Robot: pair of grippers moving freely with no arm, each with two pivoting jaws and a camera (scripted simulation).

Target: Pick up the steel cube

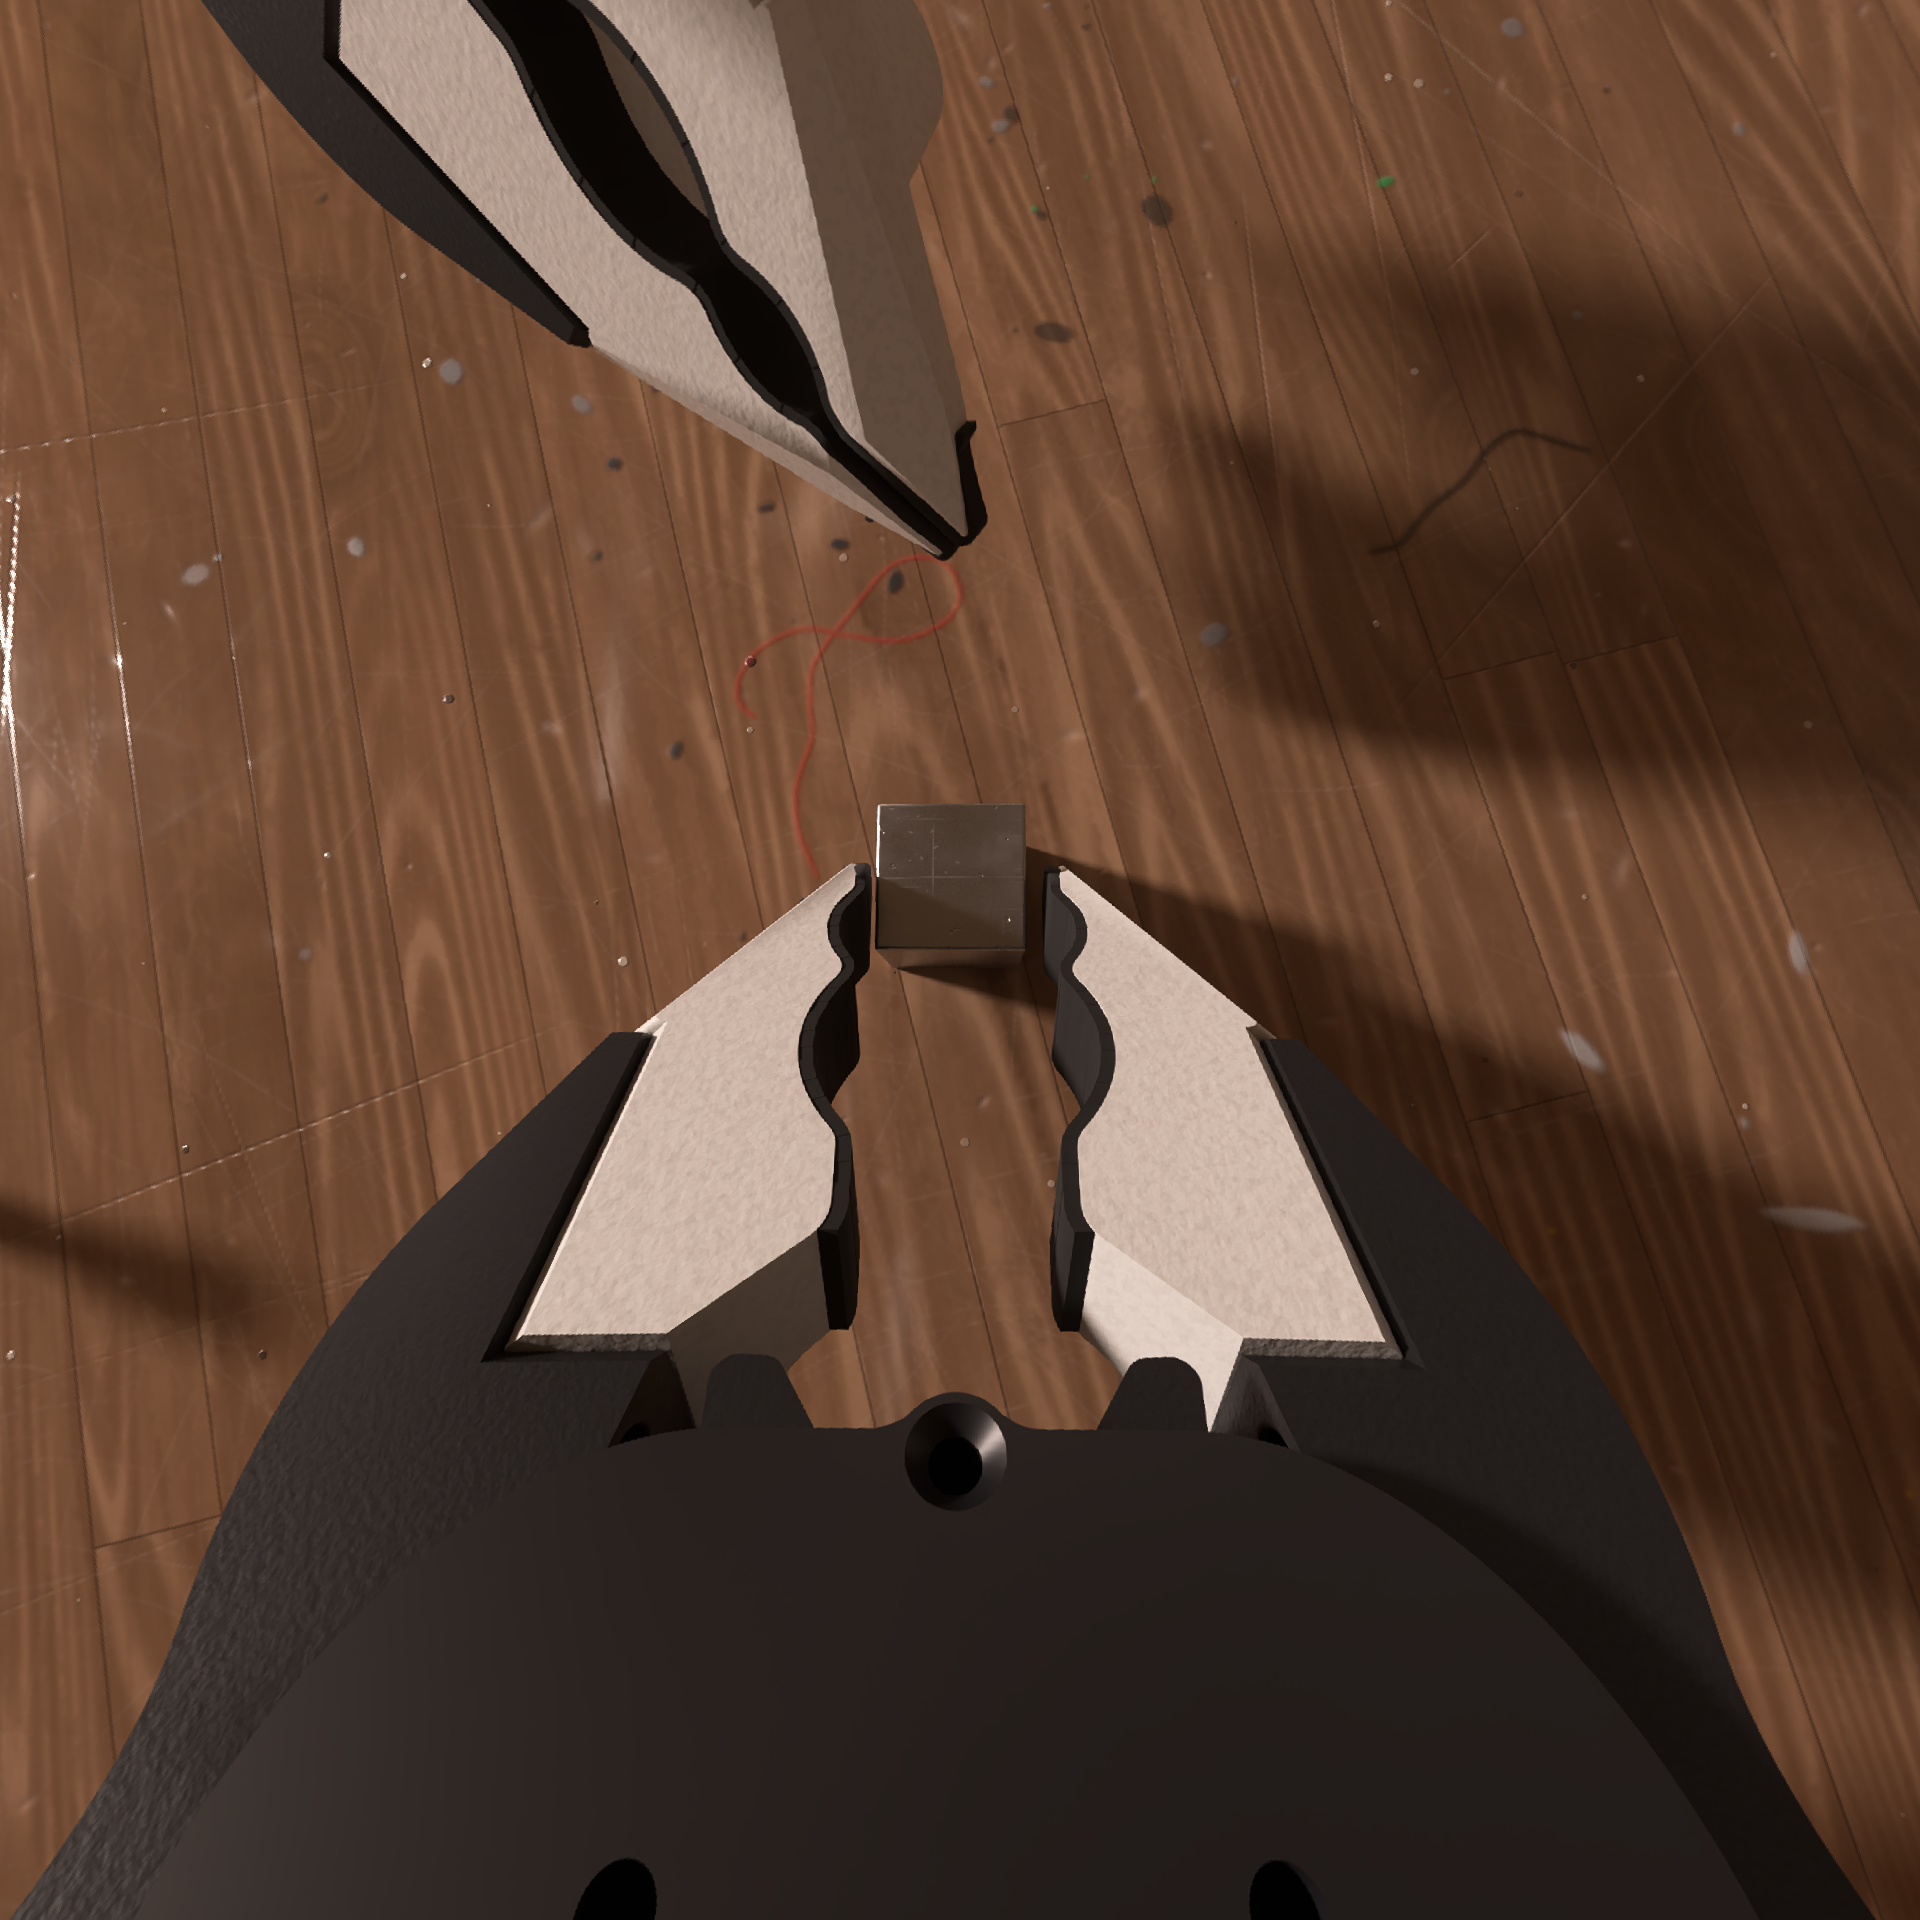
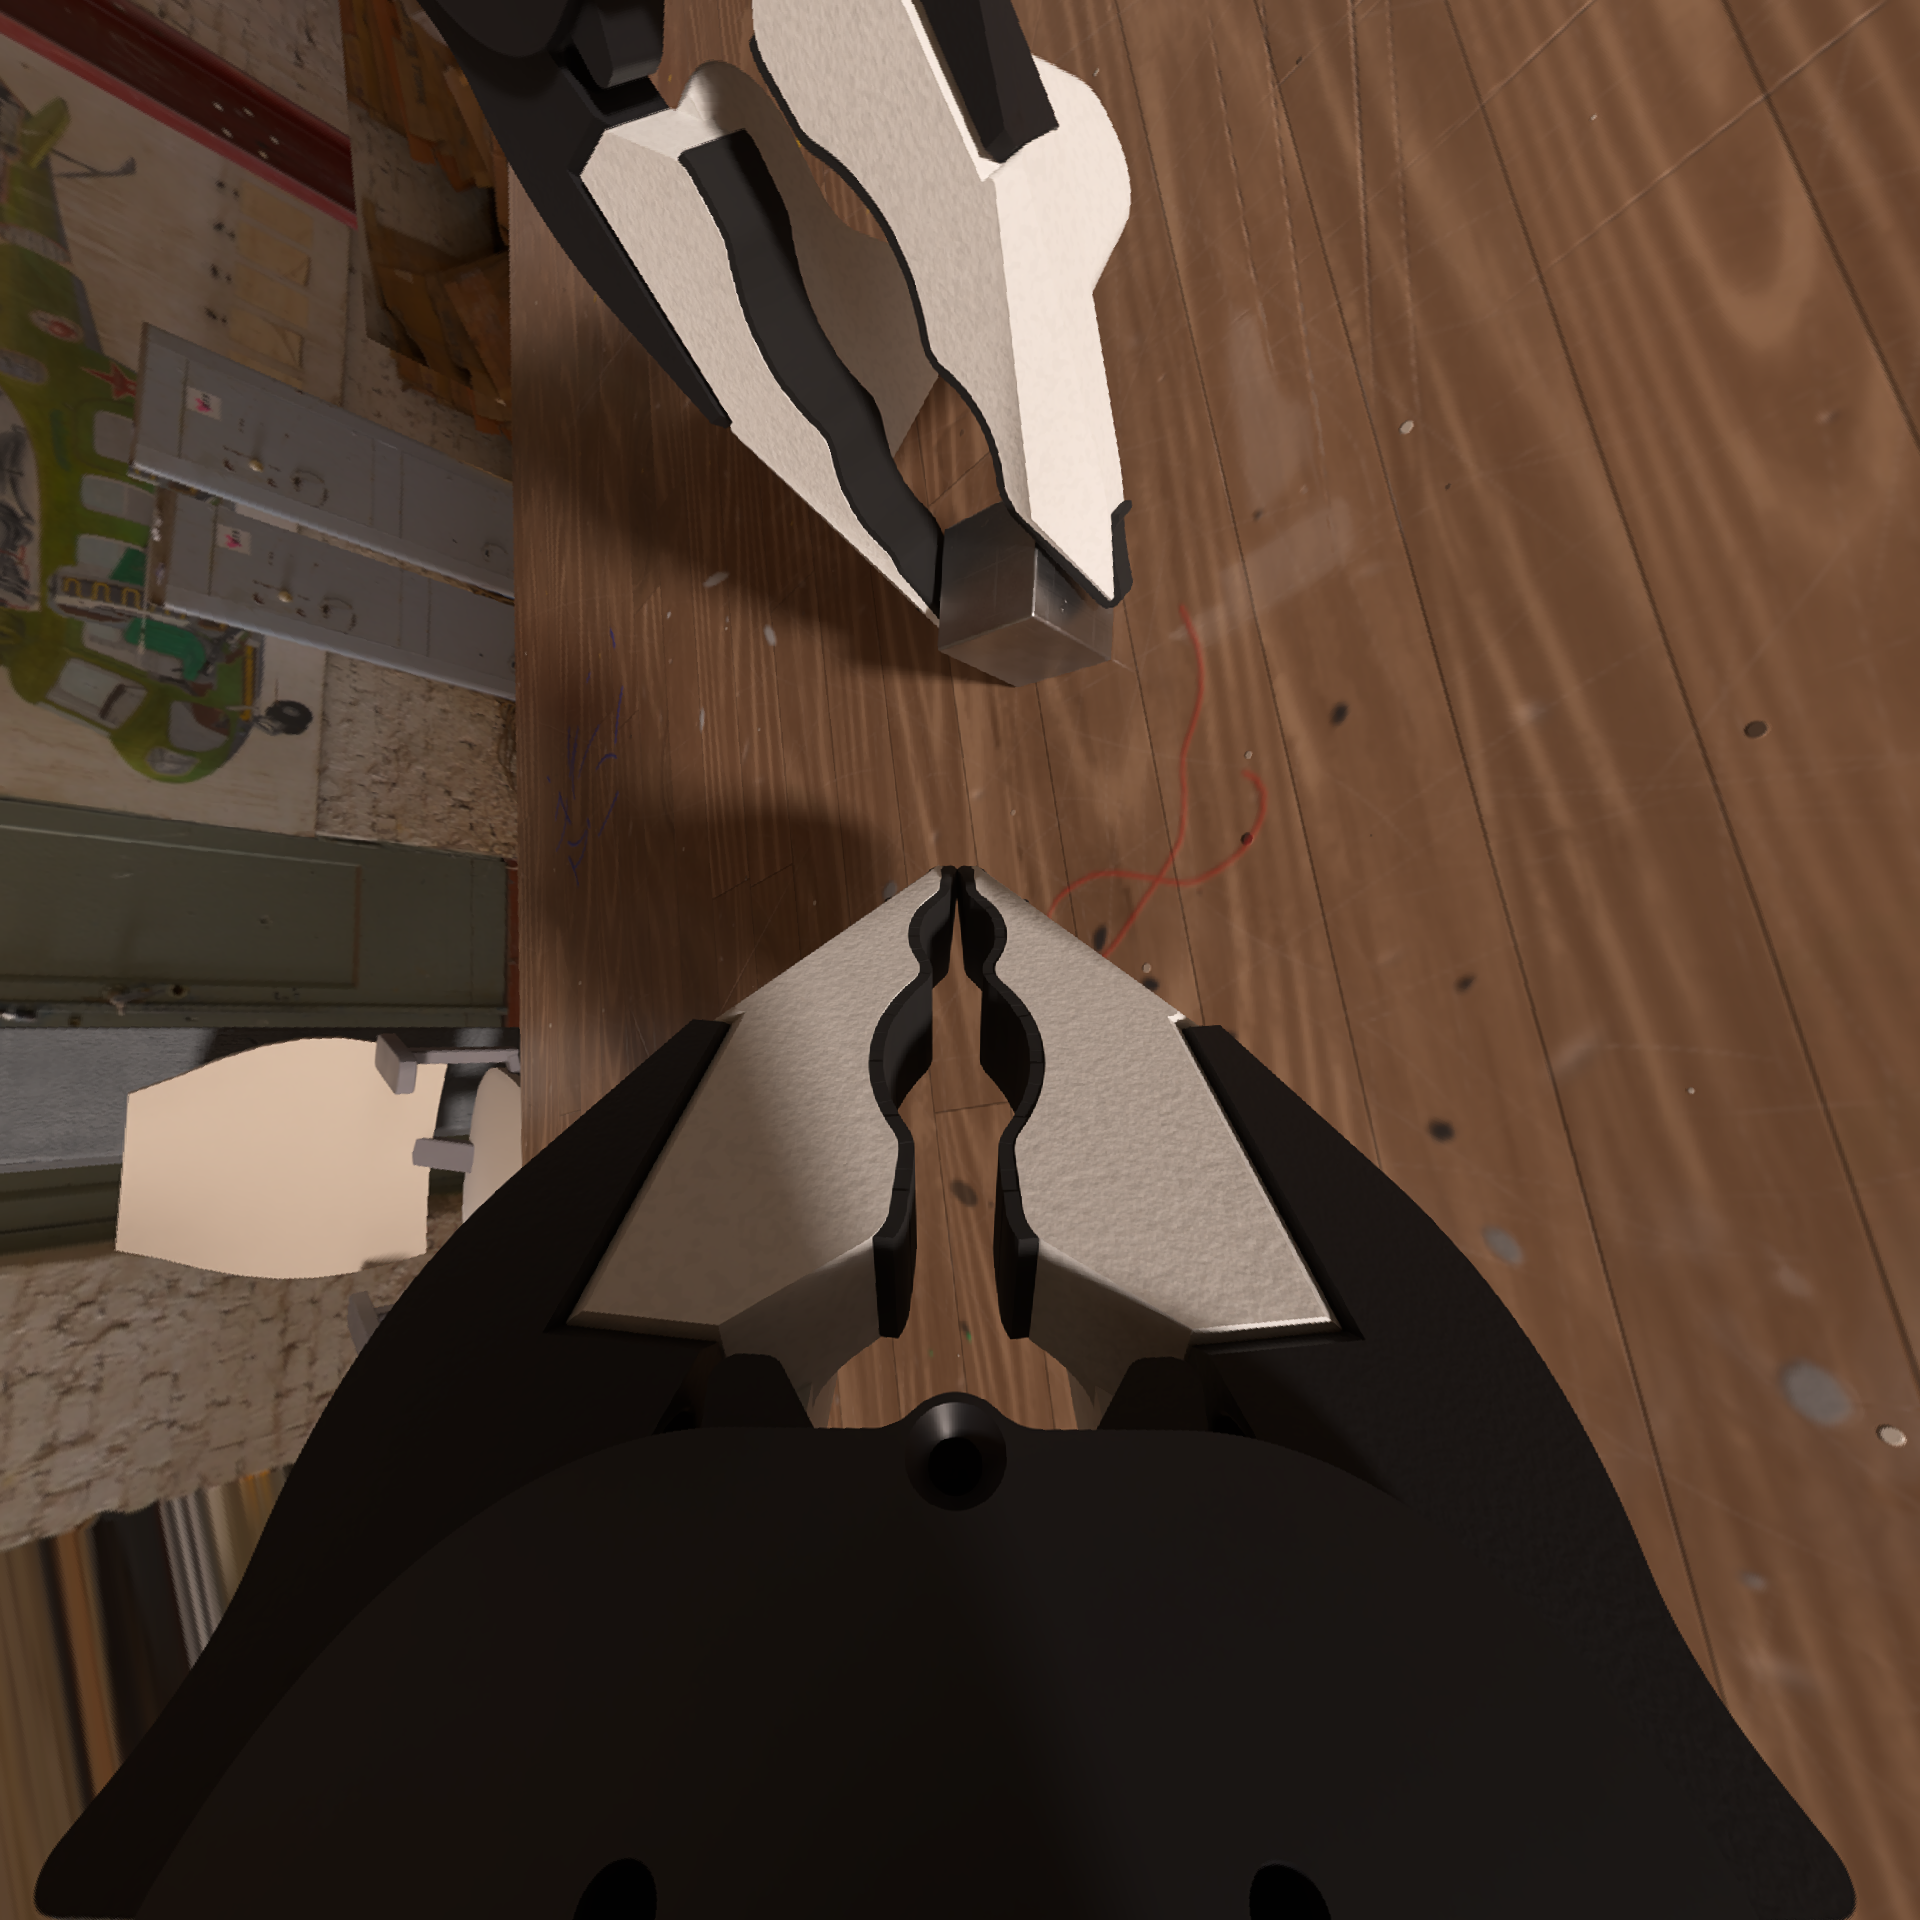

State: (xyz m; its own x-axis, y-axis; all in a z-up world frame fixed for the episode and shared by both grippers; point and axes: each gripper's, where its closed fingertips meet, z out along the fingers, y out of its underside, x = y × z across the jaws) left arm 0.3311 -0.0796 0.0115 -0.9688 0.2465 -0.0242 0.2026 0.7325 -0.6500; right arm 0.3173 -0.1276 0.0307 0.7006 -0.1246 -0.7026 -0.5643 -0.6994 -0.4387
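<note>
The left claw [image 1: 954, 902] is lowered around the steel cube [image 1: 951, 883], which sits on the wooden worktop [image 1: 1455, 935] between its parted fingers with slight gaps either side, ready for squeezing, while the right claw [image 2: 957, 871], pinched closed and empty, waits nearby.

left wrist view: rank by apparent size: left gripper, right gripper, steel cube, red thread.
1. left gripper: fills the lower frame, but it is nearest the camera.
2. right gripper: farther off and cut by the top edge.
3. red thread and steel cube: thread spans more, cube is bulkier; unranked.
</note>
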